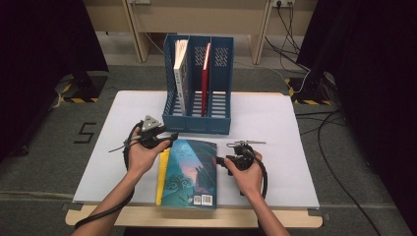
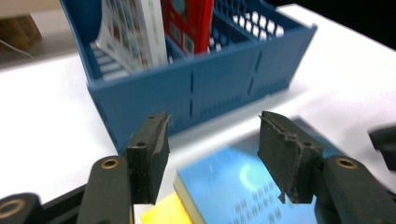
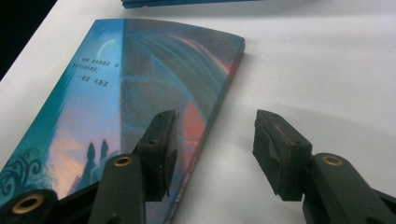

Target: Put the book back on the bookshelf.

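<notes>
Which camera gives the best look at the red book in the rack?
The high view: the red book stands upright in the rack's middle slot, seen whole. The left gripper view catches just its lower cover; the right gripper view shows the rack's base edge.

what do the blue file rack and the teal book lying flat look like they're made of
The blue file rack looks like moulded plastic, matte: perforated walls, thin uniform dividers. The teal book looks like a paperback, with a printed card cover of slight sheen and a pale paper page edge in the left gripper view.
</notes>
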The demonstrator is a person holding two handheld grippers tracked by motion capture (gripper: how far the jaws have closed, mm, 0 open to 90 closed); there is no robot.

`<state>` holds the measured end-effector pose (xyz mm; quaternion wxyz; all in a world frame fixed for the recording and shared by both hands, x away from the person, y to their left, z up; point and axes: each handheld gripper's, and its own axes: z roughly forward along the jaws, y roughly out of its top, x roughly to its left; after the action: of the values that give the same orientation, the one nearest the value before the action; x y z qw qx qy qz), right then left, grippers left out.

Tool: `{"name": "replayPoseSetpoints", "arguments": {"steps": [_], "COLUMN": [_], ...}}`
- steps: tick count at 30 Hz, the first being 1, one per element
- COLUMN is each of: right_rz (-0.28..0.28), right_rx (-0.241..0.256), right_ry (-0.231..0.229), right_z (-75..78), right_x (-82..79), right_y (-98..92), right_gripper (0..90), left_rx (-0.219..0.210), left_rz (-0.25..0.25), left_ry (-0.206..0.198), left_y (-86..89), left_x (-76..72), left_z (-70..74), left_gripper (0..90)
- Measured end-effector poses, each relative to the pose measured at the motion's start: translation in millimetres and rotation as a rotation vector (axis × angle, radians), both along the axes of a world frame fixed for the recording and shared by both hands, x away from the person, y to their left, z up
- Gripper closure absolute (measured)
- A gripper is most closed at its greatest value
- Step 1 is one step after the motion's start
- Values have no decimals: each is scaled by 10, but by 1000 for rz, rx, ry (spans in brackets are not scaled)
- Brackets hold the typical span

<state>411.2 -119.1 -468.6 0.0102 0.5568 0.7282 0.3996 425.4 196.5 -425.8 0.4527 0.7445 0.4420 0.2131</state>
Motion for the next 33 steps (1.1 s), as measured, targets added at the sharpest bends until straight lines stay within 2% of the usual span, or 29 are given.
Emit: {"name": "replayPoseSetpoints", "arguments": {"steps": [4,9,12,17,19,24,28,30,33], "right_rz": [20,49,62,68,73,69,49,41,29], "right_rx": [4,12,31,32,41,50,70,72,77], "right_ry": [39,76,99,114,122,128,143,143,145], "right_z": [-24,-57,-78,-80,-82,-94,-110,-114,-119], "right_x": [50,83,93,101,103,98,89,78,64], "right_y": [79,155,172,185,196,219,216,223,224], "right_gripper": [483,476,468,458,455,435,436,436,439], "left_rx": [-19,3,-5,-28,-19,-36,-65,-112,-139], "left_rz": [8,-4,-14,-19,-21,-35,-43,-40,-34], "left_ry": [41,65,76,115,120,145,180,209,228], "left_y": [83,125,148,175,175,161,136,126,103], "left_x": [-60,-137,-174,-198,-206,-214,-218,-222,-226], "left_z": [-128,-250,-309,-391,-410,-456,-502,-523,-539], "left_gripper": [415,416,416,416,416,417,418,435,438]}}
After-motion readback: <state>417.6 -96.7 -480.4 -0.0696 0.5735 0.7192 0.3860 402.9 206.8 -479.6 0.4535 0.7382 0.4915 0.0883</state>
